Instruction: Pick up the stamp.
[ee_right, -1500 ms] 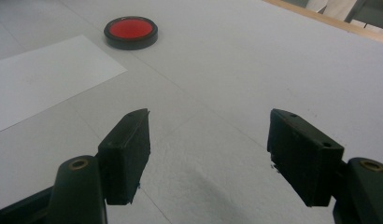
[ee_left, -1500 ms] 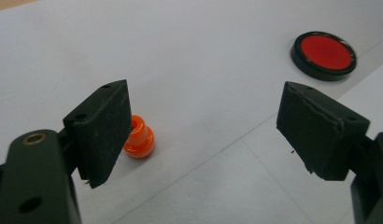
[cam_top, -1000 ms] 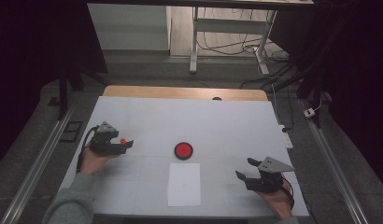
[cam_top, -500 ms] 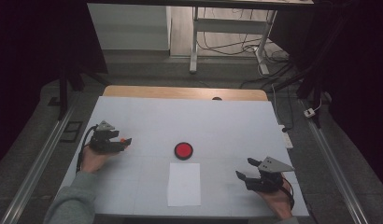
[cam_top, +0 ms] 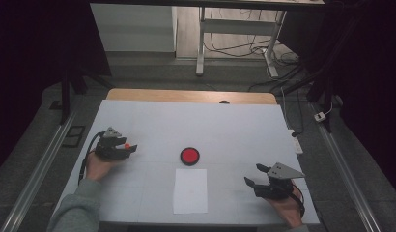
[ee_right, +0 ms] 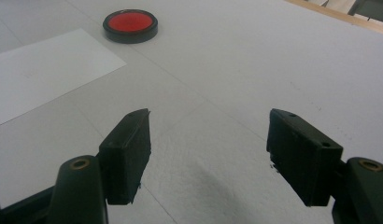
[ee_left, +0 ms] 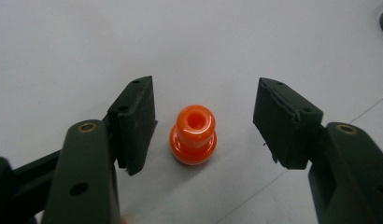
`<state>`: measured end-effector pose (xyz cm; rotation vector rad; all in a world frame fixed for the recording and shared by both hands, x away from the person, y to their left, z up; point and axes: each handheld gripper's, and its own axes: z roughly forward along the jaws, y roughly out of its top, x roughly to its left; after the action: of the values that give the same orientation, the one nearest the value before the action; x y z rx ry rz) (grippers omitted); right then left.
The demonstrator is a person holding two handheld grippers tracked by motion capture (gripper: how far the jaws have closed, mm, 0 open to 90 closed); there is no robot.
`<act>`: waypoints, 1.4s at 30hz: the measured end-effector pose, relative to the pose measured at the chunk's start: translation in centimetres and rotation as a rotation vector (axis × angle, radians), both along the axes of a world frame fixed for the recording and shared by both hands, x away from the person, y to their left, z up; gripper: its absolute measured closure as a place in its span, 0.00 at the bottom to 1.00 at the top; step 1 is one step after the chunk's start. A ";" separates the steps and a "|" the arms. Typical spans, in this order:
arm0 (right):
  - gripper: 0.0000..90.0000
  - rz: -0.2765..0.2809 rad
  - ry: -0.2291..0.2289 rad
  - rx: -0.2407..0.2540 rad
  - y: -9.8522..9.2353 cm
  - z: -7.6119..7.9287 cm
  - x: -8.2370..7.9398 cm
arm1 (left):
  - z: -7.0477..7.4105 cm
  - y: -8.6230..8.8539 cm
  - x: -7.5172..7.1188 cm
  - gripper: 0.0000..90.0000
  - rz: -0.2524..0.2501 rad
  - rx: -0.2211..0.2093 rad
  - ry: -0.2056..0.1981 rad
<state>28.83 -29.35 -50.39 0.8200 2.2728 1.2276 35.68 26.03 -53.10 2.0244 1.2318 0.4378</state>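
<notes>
Left gripper (cam_top: 130,147) sits at the frame's left on the table (cam_top: 234,125), a small spool-shaped piece (ee_left: 193,135) standing upright on the tabletop between its jaws, a gap on either side. Centre frame, the round disc (cam_top: 190,155); directly below it lies the paper sheet (cam_top: 190,190). Lower right, the right gripper (cam_top: 256,176), well apart from both, over bare table.

Orange peg (ee_left: 193,135): small glossy plastic piece, flared round base under a narrower rounded neck with a hole in its top, standing upright on the white table toward its left side, between the left gripper's (ee_left: 203,121) parted jaws, touching neither pad.
</notes>
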 end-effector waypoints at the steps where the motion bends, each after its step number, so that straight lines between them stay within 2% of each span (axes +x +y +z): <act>1: 0.33 -0.001 0.001 0.001 0.0 0.0 0.0 | 0.0 0.0 0.0 0.45 0.002 -0.001 -0.001; 12: 0.34 -0.003 0.001 -0.006 0.0 0.1 -0.1 | -0.3 0.4 0.0 0.59 -0.001 -0.009 -0.004; 22: 0.33 -0.004 0.003 0.000 0.0 0.0 -0.1 | -0.4 0.7 -0.2 0.66 0.006 -0.005 0.006; 29: 0.33 0.000 0.003 -0.004 0.0 0.0 -0.1 | -0.5 0.9 -0.2 0.78 0.014 -0.006 0.009; 38: 0.33 -0.002 0.003 -0.005 0.0 0.0 -0.1 | -0.5 0.9 -0.3 0.80 0.010 0.004 -0.001; 42: 0.34 -0.003 0.003 -0.005 0.0 0.0 -0.1 | -0.3 0.9 -0.4 0.80 0.002 -0.005 -0.009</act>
<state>28.71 -29.36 -50.37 0.8232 2.2753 1.2202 35.33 26.91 -53.40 2.0151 1.2290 0.4442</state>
